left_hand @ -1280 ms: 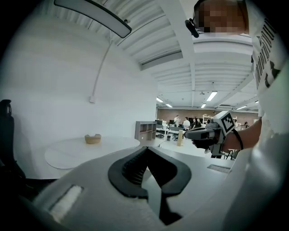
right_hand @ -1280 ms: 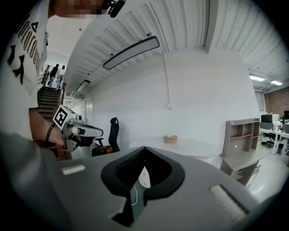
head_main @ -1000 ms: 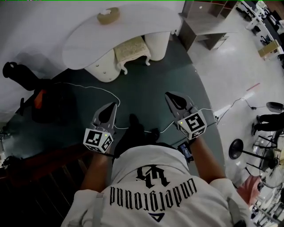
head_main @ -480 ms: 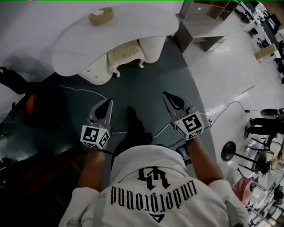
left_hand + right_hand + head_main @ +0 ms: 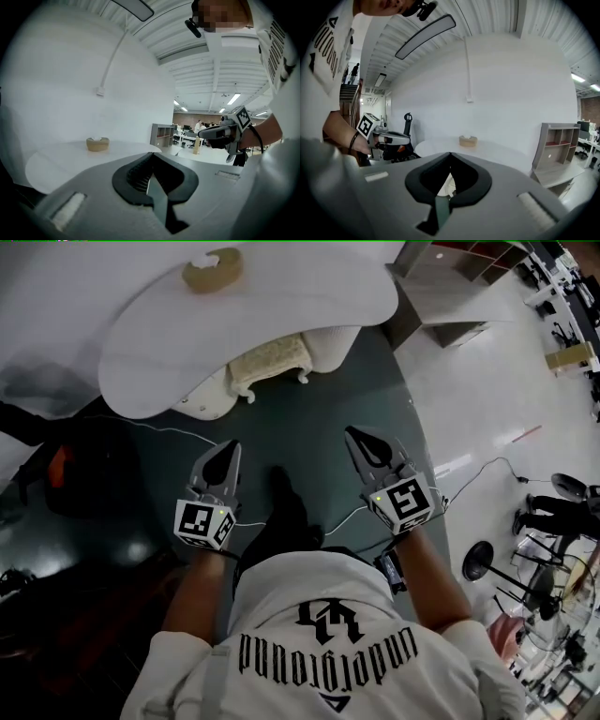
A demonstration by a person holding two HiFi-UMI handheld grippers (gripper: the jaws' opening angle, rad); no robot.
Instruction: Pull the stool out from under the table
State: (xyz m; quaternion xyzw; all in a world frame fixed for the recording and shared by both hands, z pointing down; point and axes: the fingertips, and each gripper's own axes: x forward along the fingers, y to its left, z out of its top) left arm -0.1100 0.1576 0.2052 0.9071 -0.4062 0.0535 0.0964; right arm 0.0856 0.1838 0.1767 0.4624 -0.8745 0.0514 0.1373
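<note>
Stool (image 5: 267, 362), cream with a padded seat and carved legs, stands in the upper middle of the head view, its far half tucked under the edge of the white curved table (image 5: 309, 292), between the table's two rounded pedestals. On the tabletop, toward the upper left, sits a tan round box (image 5: 212, 270), which also shows left of centre in the left gripper view (image 5: 97, 143) and at mid-frame in the right gripper view (image 5: 468, 140). Both tools are held over the dark green floor in the lower middle of the frame, well apart from the stool and pointing toward it. The left gripper (image 5: 231, 446) has its jaws pressed together with nothing between them (image 5: 152, 154), and the right gripper (image 5: 355, 436) is likewise closed and empty (image 5: 450, 155). A thin white cable (image 5: 192, 430) runs across the floor at centre left, and a grey shelf unit (image 5: 441, 296) stands at the upper right.
</note>
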